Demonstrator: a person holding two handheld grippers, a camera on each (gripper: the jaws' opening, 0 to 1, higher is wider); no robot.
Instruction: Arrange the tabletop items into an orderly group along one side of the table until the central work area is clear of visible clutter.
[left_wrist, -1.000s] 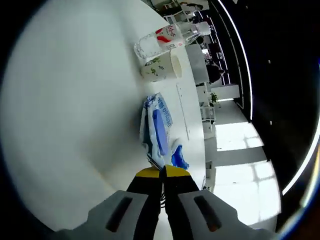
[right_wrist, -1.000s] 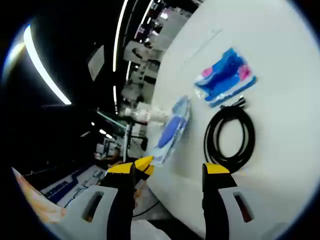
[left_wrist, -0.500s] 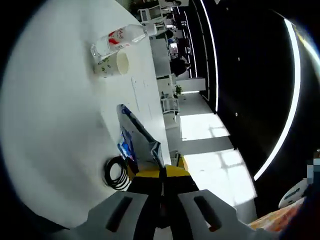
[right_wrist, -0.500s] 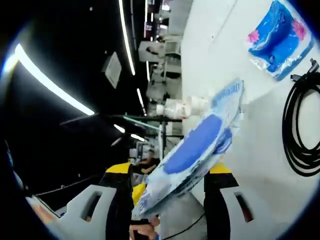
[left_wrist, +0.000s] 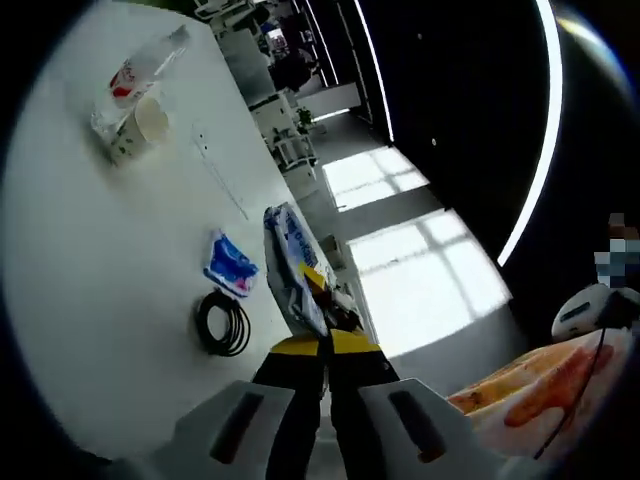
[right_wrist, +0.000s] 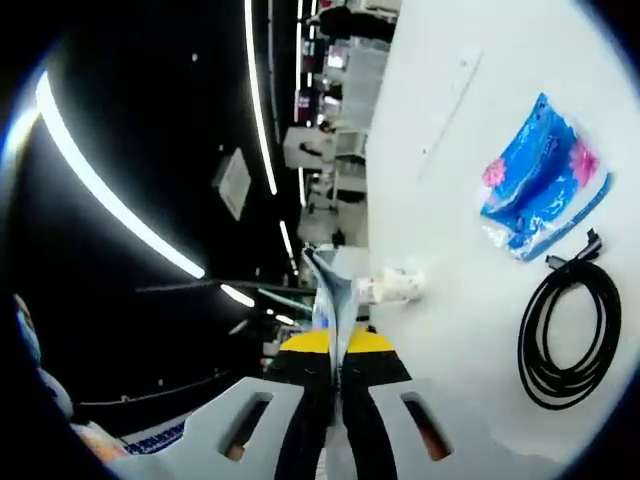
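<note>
**Both grippers pinch one flat wipes pack, held edge-on above the table**

In the left gripper view the left gripper (left_wrist: 325, 345) has its yellow-tipped black jaws pressed together on the near end of a flat, blue-and-white soft plastic wipes pack (left_wrist: 291, 268). The pack is lifted off the white table (left_wrist: 90, 280) and stands on edge, with its long axis running away from the jaws toward the far side of the view. At its right edge another yellow-tipped gripper meets it.

In the right gripper view the right gripper (right_wrist: 338, 345) likewise has its jaws closed on the pack (right_wrist: 332, 300), which appears here as a thin, crinkled sliver rising straight up from between the yellow tips, seen almost exactly edge-on.

On the smooth white table lie the remaining items. A small glossy blue-and-pink tissue packet (left_wrist: 231, 268) lies flat, with a black cable wound into a loose round coil (left_wrist: 222, 325) just beside it; in the right gripper view the same packet (right_wrist: 540, 180) and coil (right_wrist: 567, 330) sit near each other, the cable's plug end pointing toward the packet. Well apart from these, near the far end of the table, a clear plastic bottle with a red label (left_wrist: 135, 75) lies on its side, touching or just beside a pale paper cup with a green print (left_wrist: 140, 130), also on its side with its open mouth showing. In the right gripper view the bottle's capped end (right_wrist: 392, 286) shows just beside the held pack.
</note>
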